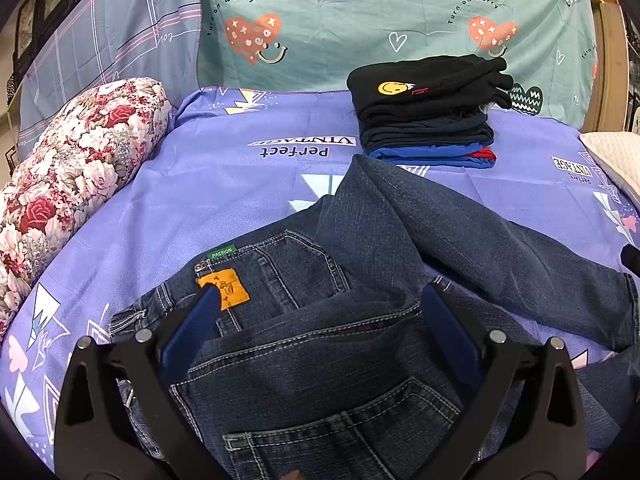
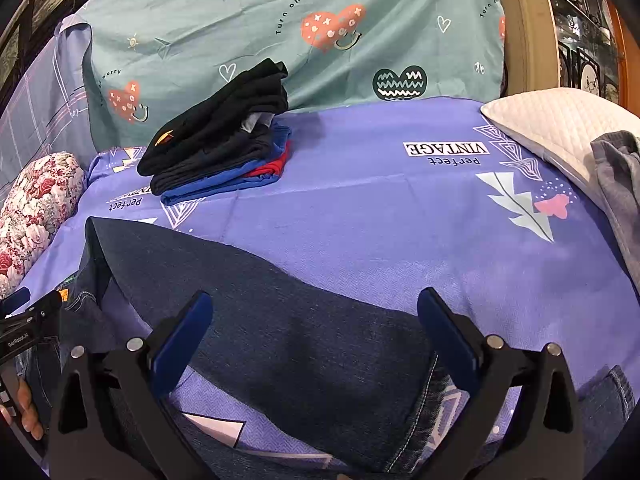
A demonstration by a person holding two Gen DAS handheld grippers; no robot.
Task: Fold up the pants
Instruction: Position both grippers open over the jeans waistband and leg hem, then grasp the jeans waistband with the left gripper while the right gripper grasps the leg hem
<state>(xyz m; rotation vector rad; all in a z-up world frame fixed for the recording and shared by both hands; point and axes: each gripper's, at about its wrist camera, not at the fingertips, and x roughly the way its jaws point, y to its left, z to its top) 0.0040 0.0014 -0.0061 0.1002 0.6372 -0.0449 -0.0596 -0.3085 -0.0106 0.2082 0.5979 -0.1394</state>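
Plainly, jeans (image 1: 360,280) carry a green "PASSION" label (image 1: 222,252).

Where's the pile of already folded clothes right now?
The folded pile sits at the far edge of the purple sheet, against the green sheet, just beyond the jeans; upper left in the right wrist view.

A bedroom in a home. The work surface is a bed w/ a purple sheet (image 2: 360,200) printed "Perfect VINTAGE", a teal heart-print sheet (image 1: 360,32) draped behind it. Rolled floral quilt (image 1: 68,184) on one side, white quilted pillow (image 2: 552,128) on the other. Folded clothes stack (image 1: 428,120) sits near the back (laundry day, clearly). Dark framed pics (image 1: 28,20) on the wall.
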